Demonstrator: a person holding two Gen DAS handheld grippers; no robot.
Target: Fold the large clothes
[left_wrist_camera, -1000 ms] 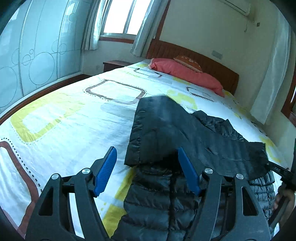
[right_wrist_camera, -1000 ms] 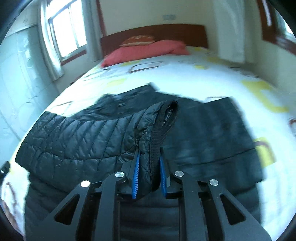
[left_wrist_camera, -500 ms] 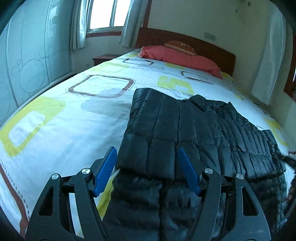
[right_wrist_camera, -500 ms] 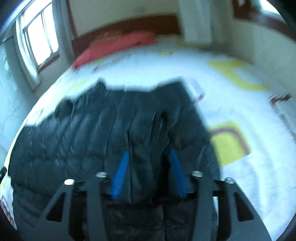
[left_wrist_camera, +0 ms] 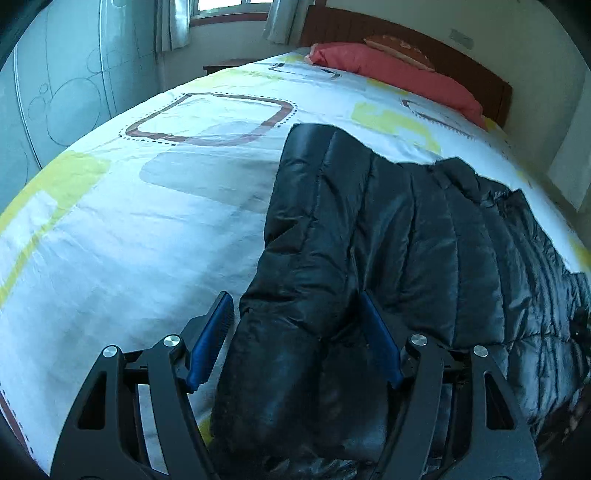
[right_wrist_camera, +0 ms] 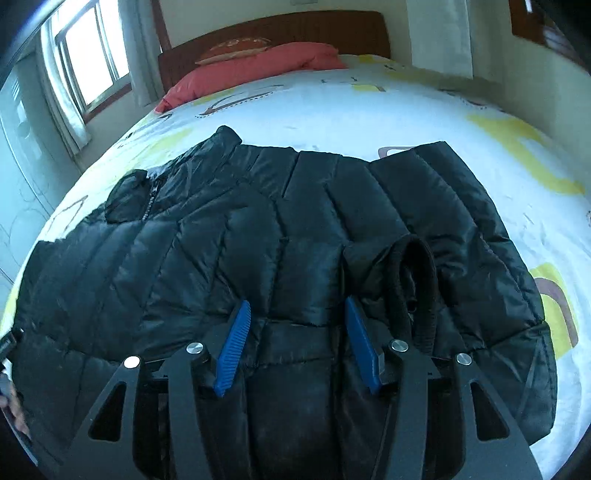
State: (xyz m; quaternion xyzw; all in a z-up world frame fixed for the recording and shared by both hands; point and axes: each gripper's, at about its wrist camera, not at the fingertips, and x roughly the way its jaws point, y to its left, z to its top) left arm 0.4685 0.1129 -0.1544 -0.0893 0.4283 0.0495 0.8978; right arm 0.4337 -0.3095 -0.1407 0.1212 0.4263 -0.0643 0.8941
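Note:
A black quilted puffer jacket lies spread on the bed, with one side folded over its body. My left gripper is open low over the jacket's near left edge. A thick fold of jacket sits between its blue pads, and the left pad stands clear of the cloth. My right gripper is open just above the jacket's near middle and grips nothing. The sleeve's ribbed cuff rests on the jacket just right of its right finger.
The bed has a white sheet with yellow and brown shapes. A red pillow lies against the wooden headboard. A frosted wardrobe stands left of the bed. A hand shows at the right wrist view's lower left edge.
The right gripper opened and let go of the sleeve cuff, which now lies on the jacket. Both grippers sank closer to the jacket, and the folded side has settled flat.

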